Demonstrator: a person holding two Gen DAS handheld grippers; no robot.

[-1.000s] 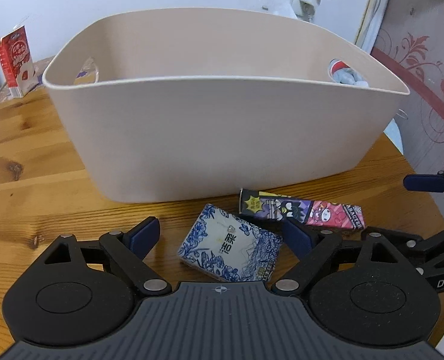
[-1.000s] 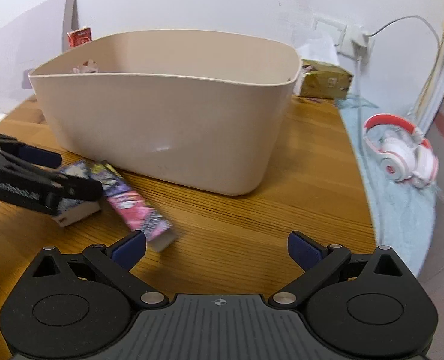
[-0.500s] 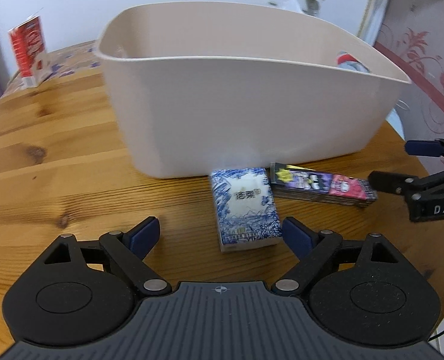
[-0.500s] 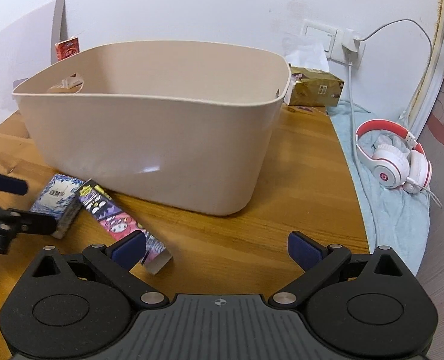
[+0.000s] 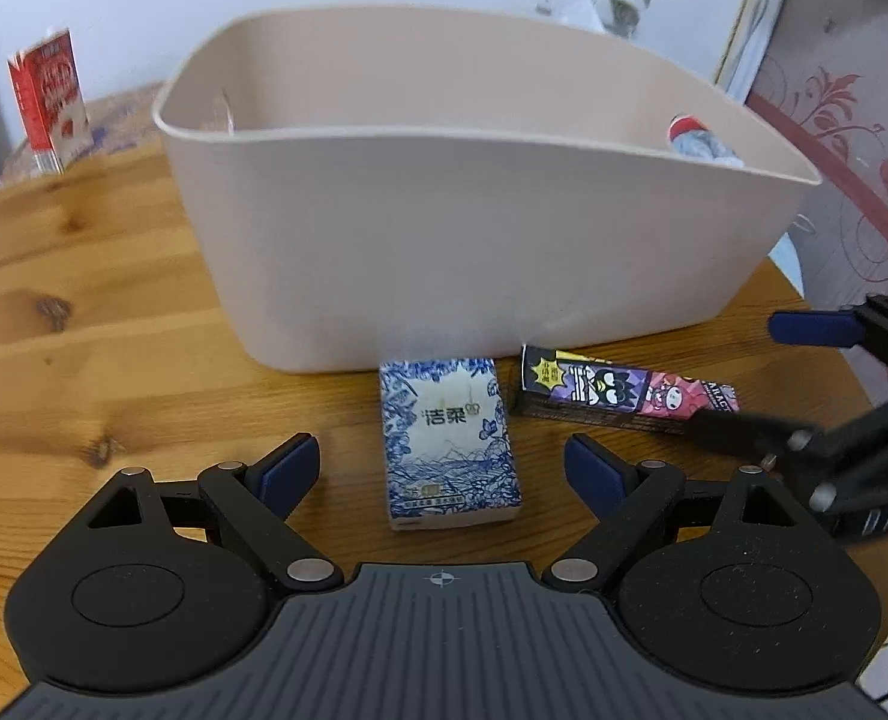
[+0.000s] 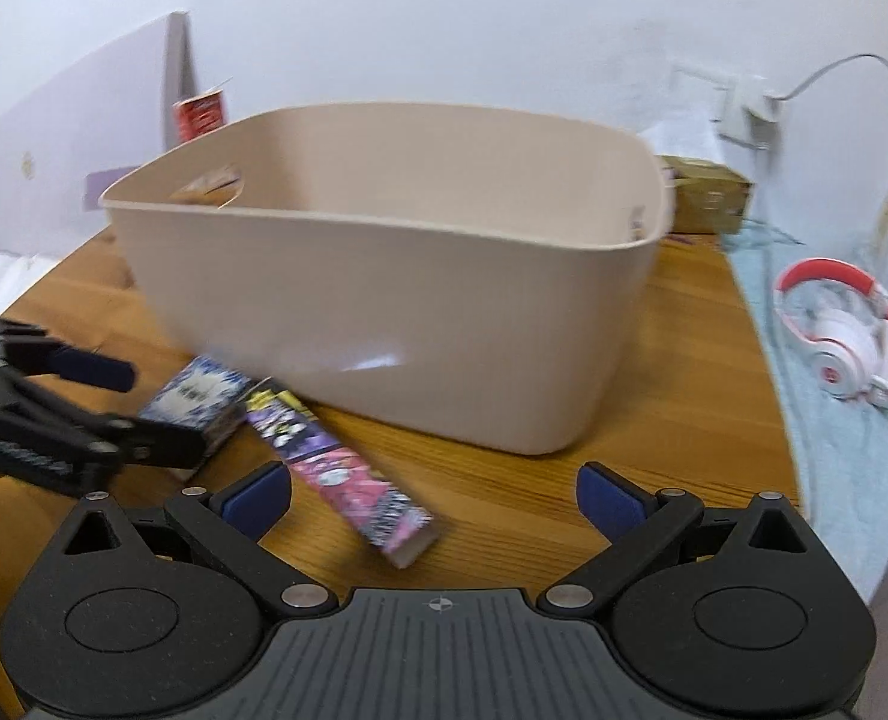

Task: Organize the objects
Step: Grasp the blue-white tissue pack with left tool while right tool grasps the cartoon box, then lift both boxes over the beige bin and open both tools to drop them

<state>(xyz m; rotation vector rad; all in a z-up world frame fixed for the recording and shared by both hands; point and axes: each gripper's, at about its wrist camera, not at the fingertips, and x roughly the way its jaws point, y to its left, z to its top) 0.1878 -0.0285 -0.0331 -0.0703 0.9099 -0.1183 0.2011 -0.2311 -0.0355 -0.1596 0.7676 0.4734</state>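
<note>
A round knotty wooden table [image 5: 84,312] is set against a white wall [image 6: 444,30] with a socket. One large beige plastic tub [image 5: 480,240] is stood on it. Two small items are laid just in front of the tub: one blue-and-white patterned tissue pack [image 5: 449,441], framed between the wide-open fingers of the left gripper [image 5: 441,471], and one long purple-pink cartoon-printed box [image 6: 336,468], partly framed by the right gripper [image 6: 432,495], likewise spread wide, empty. One pair of red-and-white headphones [image 6: 846,342] is seen on a pale blue cloth [image 6: 834,450]

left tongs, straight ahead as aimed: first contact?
Likely the blue-and-white tissue pack, lying between the open left tongs. Behind it stands the beige bin wall. Depth is unclear, so height above the pack is uncertain.
</note>
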